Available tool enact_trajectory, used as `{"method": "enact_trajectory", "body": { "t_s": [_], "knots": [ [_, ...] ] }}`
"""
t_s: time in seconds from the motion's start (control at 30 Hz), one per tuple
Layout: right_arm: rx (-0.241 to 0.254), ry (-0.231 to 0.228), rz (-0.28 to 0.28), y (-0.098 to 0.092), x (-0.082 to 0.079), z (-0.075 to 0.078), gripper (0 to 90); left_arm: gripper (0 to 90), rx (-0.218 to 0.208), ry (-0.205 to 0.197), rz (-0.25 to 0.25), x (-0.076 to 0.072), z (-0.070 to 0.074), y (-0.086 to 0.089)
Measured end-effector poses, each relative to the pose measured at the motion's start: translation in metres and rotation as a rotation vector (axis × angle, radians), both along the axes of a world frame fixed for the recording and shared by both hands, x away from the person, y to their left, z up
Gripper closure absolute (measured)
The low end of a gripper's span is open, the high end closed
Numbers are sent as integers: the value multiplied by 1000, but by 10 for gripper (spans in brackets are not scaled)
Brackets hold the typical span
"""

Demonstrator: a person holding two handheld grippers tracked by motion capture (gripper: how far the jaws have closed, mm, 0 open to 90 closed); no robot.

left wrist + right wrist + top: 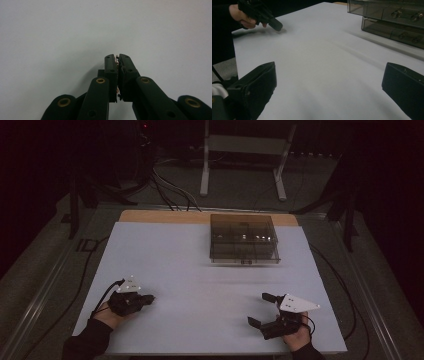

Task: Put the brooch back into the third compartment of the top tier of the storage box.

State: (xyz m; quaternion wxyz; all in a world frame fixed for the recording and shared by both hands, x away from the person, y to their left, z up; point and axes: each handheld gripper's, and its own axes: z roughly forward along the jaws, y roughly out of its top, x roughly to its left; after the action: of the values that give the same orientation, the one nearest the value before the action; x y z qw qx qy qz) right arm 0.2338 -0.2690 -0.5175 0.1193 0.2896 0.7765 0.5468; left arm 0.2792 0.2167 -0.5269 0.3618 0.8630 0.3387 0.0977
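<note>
Two tools low over white bench (200, 270), well apart. Left tool (150, 297) jaws together, nothing clearly between; tiny reddish speck at tips, too small to identify. Right tool (261, 309) jaws wide apart, empty. Smoky organiser box (243, 240) at far edge; contents dim, unreadable.

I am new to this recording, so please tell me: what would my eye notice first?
First, the smoky transparent drawer box at the far middle of the white table. Then the two black tools near the front edge: the left hand-held gripper shut, the right hand-held gripper wide open, holding nothing.
</note>
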Motion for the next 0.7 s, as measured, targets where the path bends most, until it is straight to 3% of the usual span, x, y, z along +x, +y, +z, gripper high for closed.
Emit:
{"method": "enact_trajectory", "body": {
  "t_s": [0.7],
  "knots": [
    [4,6,-1,1,0,-1,0,876,13,2,-78,7,19,-31]
  ]
}}
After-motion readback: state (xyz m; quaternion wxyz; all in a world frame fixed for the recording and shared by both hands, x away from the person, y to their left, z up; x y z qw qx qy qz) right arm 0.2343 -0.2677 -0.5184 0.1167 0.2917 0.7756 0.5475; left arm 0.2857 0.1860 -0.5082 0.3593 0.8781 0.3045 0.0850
